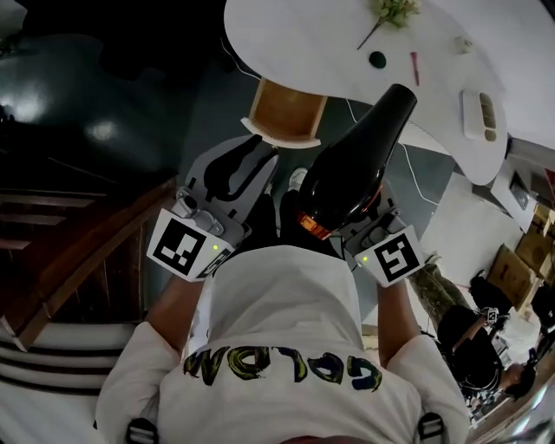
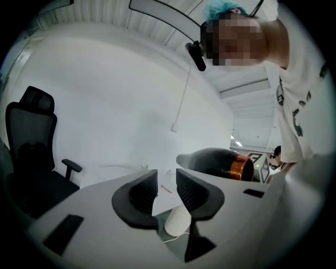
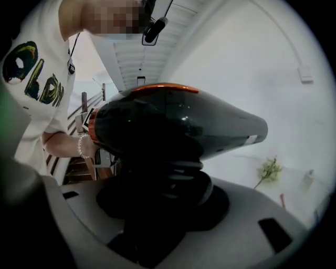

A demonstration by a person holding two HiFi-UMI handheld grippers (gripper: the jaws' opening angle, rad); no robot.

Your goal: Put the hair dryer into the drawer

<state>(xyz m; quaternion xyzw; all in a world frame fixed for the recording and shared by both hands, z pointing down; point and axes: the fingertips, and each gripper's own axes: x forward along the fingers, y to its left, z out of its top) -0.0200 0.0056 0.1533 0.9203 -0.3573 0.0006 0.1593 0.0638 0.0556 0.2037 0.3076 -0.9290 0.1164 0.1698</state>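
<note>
The black hair dryer (image 1: 355, 165) with an orange ring at its rear is held up by its handle, its nozzle aimed at the white table (image 1: 303, 43). My right gripper (image 1: 347, 212) is shut on that handle; in the right gripper view the dryer body (image 3: 178, 123) fills the space above the jaws of my right gripper (image 3: 163, 194). An open wooden drawer (image 1: 286, 113) hangs under the table's edge, just ahead of my left gripper (image 1: 238, 169). The left gripper (image 2: 166, 189) stands open with nothing between its pads, and the dryer (image 2: 215, 163) shows to its right.
On the table lie a green sprig (image 1: 395, 10), a small dark object (image 1: 377, 59), a red pen (image 1: 414, 68) and a white device (image 1: 483, 113). Wooden stairs (image 1: 78, 251) run at the left. A black office chair (image 2: 31, 152) stands beyond the table. Cardboard boxes (image 1: 520, 260) sit at the right.
</note>
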